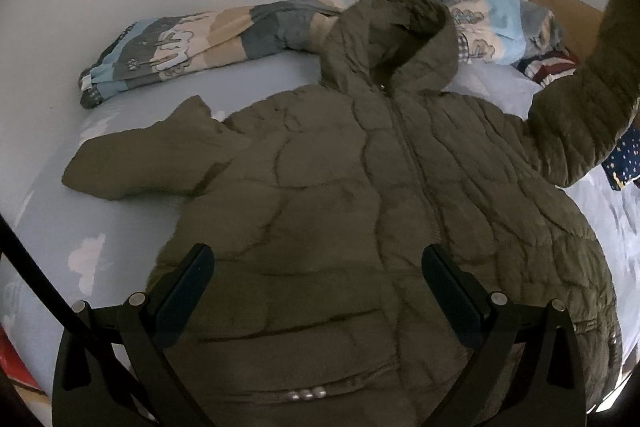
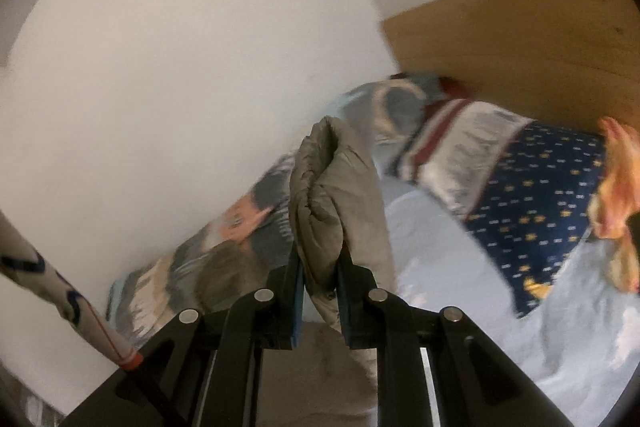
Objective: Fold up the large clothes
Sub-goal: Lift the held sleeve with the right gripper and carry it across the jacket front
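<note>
An olive-green quilted hooded jacket (image 1: pixel 360 187) lies face up on the bed, zipped, hood toward the wall. Its left sleeve (image 1: pixel 148 163) lies flat and bent on the sheet. Its right sleeve (image 1: pixel 580 107) is lifted off the bed at the right edge. My left gripper (image 1: pixel 318 267) is open and empty, hovering over the jacket's lower front. In the right wrist view my right gripper (image 2: pixel 322 267) is shut on the sleeve cuff (image 2: pixel 328 195), which bunches up between the pads and is held in the air.
The bed has a pale blue sheet (image 1: pixel 120 235). A rolled patterned blanket (image 1: pixel 180 47) lies along the white wall behind the hood. A dark blue starred pillow (image 2: pixel 540 203) and a wooden headboard (image 2: pixel 520 47) are at the right. A black cable (image 1: pixel 36 275) crosses the left.
</note>
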Motion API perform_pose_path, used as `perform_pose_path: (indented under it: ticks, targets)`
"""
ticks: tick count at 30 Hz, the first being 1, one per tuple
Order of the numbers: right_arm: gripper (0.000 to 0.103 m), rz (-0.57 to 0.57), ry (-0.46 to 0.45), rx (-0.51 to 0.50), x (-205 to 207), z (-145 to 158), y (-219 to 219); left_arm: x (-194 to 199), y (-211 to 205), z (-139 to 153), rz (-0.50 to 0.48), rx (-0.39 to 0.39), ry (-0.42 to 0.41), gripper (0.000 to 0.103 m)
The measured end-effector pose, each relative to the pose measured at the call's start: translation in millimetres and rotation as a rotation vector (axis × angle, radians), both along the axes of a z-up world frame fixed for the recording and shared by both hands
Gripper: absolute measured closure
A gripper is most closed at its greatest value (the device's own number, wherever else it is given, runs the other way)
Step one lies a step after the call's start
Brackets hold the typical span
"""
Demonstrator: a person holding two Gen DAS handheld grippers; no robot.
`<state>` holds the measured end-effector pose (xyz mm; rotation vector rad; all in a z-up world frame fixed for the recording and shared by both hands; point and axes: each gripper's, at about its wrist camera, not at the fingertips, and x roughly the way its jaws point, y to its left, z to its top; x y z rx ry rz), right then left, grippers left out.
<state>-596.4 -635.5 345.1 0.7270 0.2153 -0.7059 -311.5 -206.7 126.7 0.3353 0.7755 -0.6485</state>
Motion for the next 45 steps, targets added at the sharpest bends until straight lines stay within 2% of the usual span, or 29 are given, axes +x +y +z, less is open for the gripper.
perform_pose_path:
  ticks: [5, 10, 18, 24, 27, 33, 45]
  targets:
    - [0.088, 0.143, 0.000, -0.031, 53.7, 12.2, 56.9, 2.4, 19.0, 12.0, 0.033, -0.018, -0.042, 0.000]
    - [0.088, 0.285, 0.024, -0.021, 113.4, -2.6, 110.2, 10.3, 40.6, 22.5, 0.078, -0.038, -0.079, 0.000]
    - [0.088, 0.469, 0.124, 0.045, 204.7, -72.1, 180.4, 19.9, 68.4, 31.4, 0.133, -0.065, -0.096, 0.000]
    - [0.088, 0.553, 0.221, 0.082, 255.4, -130.4, 216.3, 20.1, 81.2, 38.2, 0.158, -0.079, -0.119, 0.000]
    - [0.088, 0.579, 0.255, 0.098, 272.7, -153.3, 230.2, 17.0, 85.5, 42.5, 0.161, -0.085, -0.150, 0.000]
    - [0.088, 0.627, 0.296, 0.134, 297.7, -192.0, 249.6, 17.4, 93.9, 46.5, 0.169, -0.097, -0.161, 0.000]
    - [0.088, 0.696, 0.371, 0.143, 320.0, -228.4, 285.3, 19.2, 95.6, 45.1, 0.160, -0.093, -0.163, 0.000]
